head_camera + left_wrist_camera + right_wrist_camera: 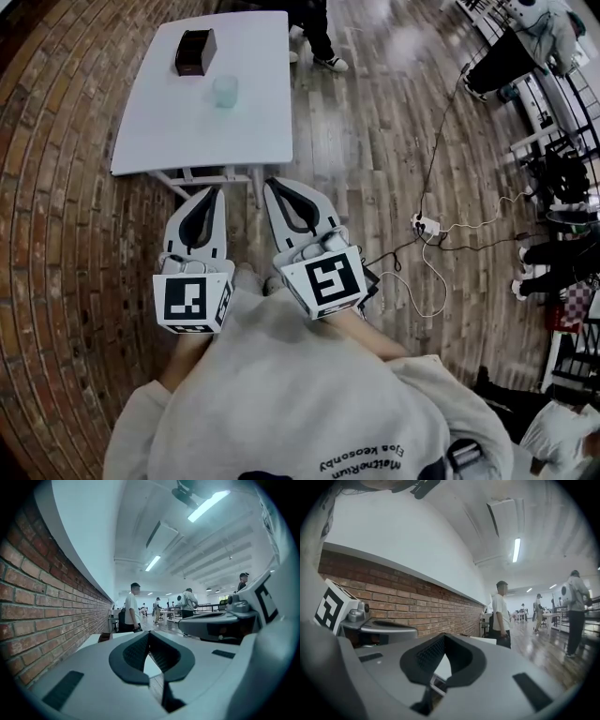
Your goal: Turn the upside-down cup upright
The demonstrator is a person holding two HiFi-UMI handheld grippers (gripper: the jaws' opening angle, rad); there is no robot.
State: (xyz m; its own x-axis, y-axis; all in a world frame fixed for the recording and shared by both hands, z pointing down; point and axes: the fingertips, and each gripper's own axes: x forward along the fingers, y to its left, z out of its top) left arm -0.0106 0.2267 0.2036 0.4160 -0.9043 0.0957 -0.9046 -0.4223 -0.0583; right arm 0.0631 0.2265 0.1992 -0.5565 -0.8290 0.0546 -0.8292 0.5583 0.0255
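Note:
A pale translucent cup (225, 91) stands on the white table (159, 141), ahead of both grippers; it is too small to tell which way up it is. My left gripper (214, 191) and right gripper (276, 184) are held side by side, pointing level at the table's near edge, well short of the cup. Both are shut with nothing between the pads. In the left gripper view the left gripper (149, 633) has its jaws together, and the right gripper's body (220, 625) shows beside it. The right gripper view shows the right gripper (443, 638) closed and empty too.
A dark brown box (195, 52) sits at the table's far end. A brick wall (56, 234) runs along the left. Cables and a power strip (427, 225) lie on the wooden floor to the right. A person (133, 607) stands beyond the table; others are farther back.

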